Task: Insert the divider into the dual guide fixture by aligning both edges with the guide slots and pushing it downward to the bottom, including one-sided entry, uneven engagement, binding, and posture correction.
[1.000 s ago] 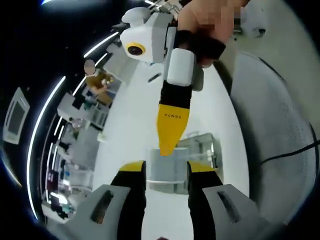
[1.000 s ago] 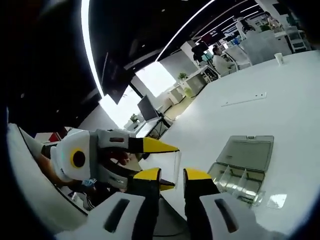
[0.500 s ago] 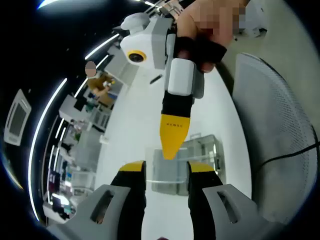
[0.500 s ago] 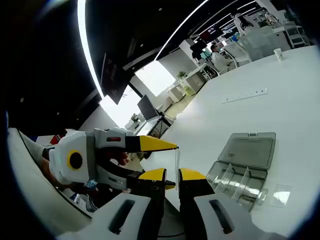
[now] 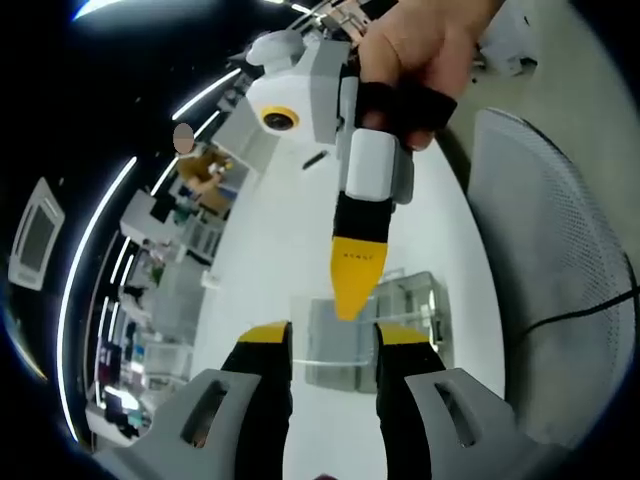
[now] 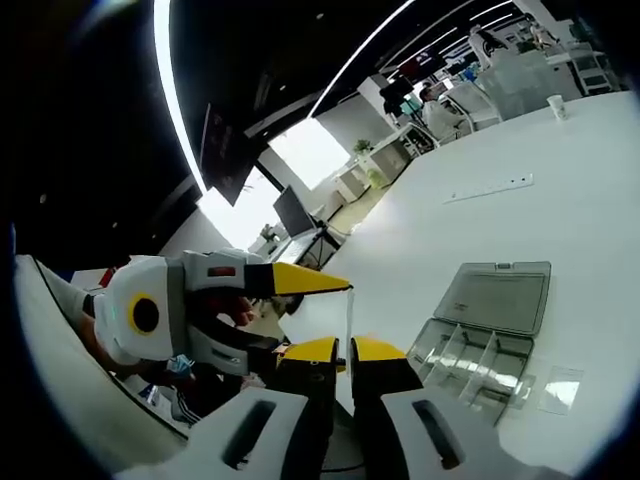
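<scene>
The clear divider (image 5: 322, 352) sits between the wide-set yellow fingertips of my left gripper (image 5: 333, 338), which grip its two side edges. From above, my right gripper (image 5: 348, 306) reaches down in a person's hand (image 5: 420, 45), with its yellow tip on the divider's top edge. In the right gripper view the divider (image 6: 348, 310) shows edge-on as a thin line. My right gripper (image 6: 345, 350) has its jaws nearly together on the divider's faces. My left gripper (image 6: 342, 325) comes in from the left, its upper finger (image 6: 300, 280) at the divider's top. The clear compartment box (image 6: 475, 355) lies open on the white table (image 6: 570, 210).
The box's lid (image 6: 500, 295) lies flat behind its compartments, and a loose clear plate (image 6: 560, 385) rests beside it. The box (image 5: 412, 298) also lies beyond the divider. A grey mesh chair back (image 5: 545, 230) stands right of the table. Desks and people are far off.
My right gripper's jaws have drawn together onto the divider. In the left gripper view its yellow finger has slid slightly right and down over the divider's top edge.
</scene>
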A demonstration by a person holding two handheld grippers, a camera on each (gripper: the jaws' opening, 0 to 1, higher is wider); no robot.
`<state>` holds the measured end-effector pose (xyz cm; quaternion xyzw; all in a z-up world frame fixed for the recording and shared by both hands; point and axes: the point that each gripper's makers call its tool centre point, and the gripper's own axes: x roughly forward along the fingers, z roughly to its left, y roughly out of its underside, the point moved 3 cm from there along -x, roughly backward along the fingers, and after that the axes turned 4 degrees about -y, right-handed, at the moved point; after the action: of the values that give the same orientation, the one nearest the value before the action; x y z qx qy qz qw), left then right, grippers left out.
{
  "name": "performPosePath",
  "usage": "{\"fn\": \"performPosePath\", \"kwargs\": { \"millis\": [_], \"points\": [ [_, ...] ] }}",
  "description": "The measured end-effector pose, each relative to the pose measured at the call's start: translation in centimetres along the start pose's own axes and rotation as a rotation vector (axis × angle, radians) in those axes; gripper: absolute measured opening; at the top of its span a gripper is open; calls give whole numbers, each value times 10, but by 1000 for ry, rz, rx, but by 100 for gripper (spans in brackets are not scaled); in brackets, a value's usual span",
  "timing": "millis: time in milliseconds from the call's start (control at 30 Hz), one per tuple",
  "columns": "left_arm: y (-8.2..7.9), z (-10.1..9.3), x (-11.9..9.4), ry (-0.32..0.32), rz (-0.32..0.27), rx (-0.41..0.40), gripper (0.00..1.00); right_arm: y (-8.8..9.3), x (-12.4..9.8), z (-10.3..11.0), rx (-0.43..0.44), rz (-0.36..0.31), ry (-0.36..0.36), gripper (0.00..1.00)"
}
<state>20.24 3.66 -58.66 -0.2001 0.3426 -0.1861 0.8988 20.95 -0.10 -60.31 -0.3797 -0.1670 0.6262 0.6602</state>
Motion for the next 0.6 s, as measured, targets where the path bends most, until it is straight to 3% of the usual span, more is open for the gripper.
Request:
{"fn": "performPosePath", "kwargs": {
  "millis": [600],
  "points": [
    [-1,-1,-2,-8,-5,-10,29,2,-1,0,-8,7,9,0]
  ]
}}
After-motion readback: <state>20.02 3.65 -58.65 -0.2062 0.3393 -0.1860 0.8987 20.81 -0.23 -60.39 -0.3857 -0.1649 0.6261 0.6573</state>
